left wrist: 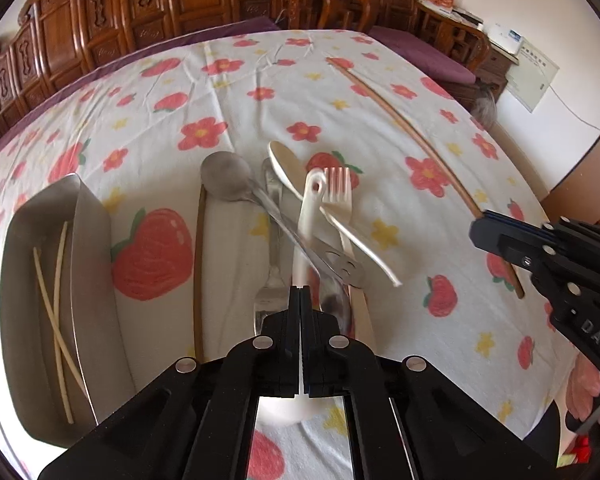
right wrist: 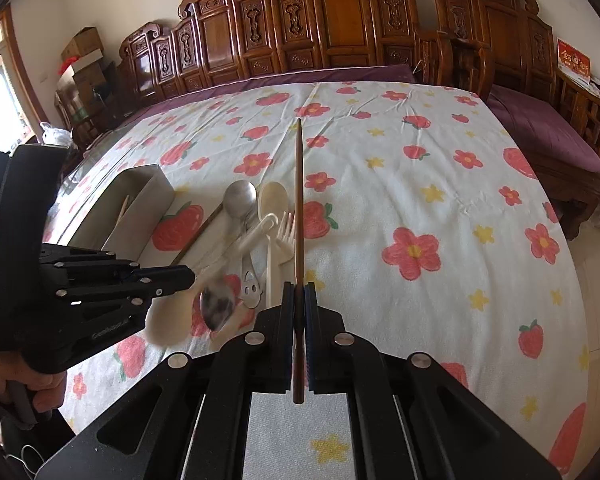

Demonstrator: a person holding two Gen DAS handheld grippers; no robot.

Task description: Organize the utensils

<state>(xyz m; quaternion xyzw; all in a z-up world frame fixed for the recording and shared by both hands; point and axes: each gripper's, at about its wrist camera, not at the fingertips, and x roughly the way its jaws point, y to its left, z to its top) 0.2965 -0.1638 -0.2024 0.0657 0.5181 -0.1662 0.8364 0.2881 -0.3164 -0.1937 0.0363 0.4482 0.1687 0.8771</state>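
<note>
My left gripper [left wrist: 301,290] is shut on the handle of a white plastic spoon [left wrist: 310,216]. Its holed end points away over the utensil pile, and its bowl [right wrist: 168,320] hangs blurred below the left gripper [right wrist: 190,274]. My right gripper [right wrist: 299,286] is shut on a long brown chopstick [right wrist: 299,184] that points straight ahead over the cloth. The left wrist view shows the right gripper [left wrist: 478,226] at the right, holding the brown chopstick [left wrist: 400,120]. In the pile lie a metal spoon [left wrist: 224,176], a cream spoon [left wrist: 288,168], a white fork [left wrist: 340,188] and a metal fork [left wrist: 268,300].
A metal tray [left wrist: 92,240] at the left holds two pale chopsticks [left wrist: 56,312]. A second brown chopstick [left wrist: 198,272] lies between tray and pile. The table wears a strawberry-and-flower cloth [right wrist: 420,200]. Carved wooden benches [right wrist: 340,32] stand behind it. A hand [right wrist: 40,384] grips the left tool.
</note>
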